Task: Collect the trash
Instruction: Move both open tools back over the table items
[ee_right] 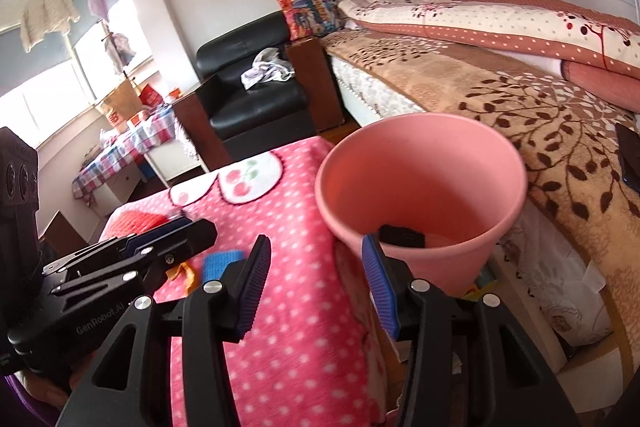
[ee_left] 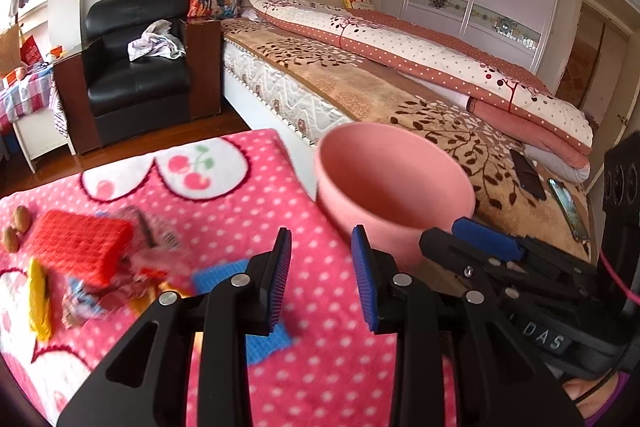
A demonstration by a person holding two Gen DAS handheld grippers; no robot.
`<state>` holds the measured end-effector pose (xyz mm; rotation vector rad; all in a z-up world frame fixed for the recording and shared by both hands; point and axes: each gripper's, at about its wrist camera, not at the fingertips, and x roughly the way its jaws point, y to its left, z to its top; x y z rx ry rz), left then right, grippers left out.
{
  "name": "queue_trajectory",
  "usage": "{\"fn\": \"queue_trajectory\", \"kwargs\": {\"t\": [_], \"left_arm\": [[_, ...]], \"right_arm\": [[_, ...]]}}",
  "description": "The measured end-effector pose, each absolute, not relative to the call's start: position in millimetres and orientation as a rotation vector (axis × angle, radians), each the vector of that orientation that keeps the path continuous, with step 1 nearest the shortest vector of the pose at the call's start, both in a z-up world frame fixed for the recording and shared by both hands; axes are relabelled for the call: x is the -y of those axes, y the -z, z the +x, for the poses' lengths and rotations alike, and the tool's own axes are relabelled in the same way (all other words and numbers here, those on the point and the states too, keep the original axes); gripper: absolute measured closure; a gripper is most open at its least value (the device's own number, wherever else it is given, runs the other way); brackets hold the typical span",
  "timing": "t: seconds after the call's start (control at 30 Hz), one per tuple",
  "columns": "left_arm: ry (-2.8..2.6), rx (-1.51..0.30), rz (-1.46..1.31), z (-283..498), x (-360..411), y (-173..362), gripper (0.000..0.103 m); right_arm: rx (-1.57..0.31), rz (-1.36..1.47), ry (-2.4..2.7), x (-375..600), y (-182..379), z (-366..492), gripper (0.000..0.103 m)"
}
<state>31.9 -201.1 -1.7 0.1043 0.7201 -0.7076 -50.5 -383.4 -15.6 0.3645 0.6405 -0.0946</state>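
**mossy_dan:** So where's the trash in this one? All that jumps out is a pink bin (ee_right: 420, 187).

**kettlefix:** The litter sits on the pink polka-dot blanket (ee_left: 312, 355), over on the left side in the left wrist view. There's a heap of crumpled wrappers (ee_left: 116, 287), a yellow packet (ee_left: 39, 301), an orange-red block (ee_left: 80, 247) and a couple of nut shells (ee_left: 16, 227). The bin stands off the blanket's right edge, beside the bed (ee_left: 360, 95), and something dark (ee_right: 400, 235) already lies in its bottom.

**mossy_dan:** And the grippers?

**kettlefix:** Both empty. The left gripper (ee_left: 322, 279) has its jaws spread with nothing between them, hovering over the blanket near a blue scrap (ee_left: 218, 277). The right gripper (ee_right: 316, 287) is likewise parted, pointing at the bin's near wall.

**mossy_dan:** Tricky to grab?

**kettlefix:** Probably not heavy at all. Wrappers look light, soft and crinkly, so they'll likely squash flat and could slip out. Best guess is pinching a bunched fold in the middle, not a loose edge. The shells look hard and small, easy to fumble against the fuzzy blanket.
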Motion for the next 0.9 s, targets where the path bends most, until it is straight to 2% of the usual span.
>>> {"fn": "queue_trajectory", "kwargs": {"t": [0.6, 0.9], "left_arm": [[0.472, -0.767, 0.031, 26, 53, 33, 0.072], [0.406, -0.735, -0.028, 41, 12, 15, 0.072]], "right_arm": [[-0.790, 0.299, -0.076, 306, 50, -22, 0.056], [-0.812, 0.278, -0.134, 281, 53, -4, 0.056]]}}
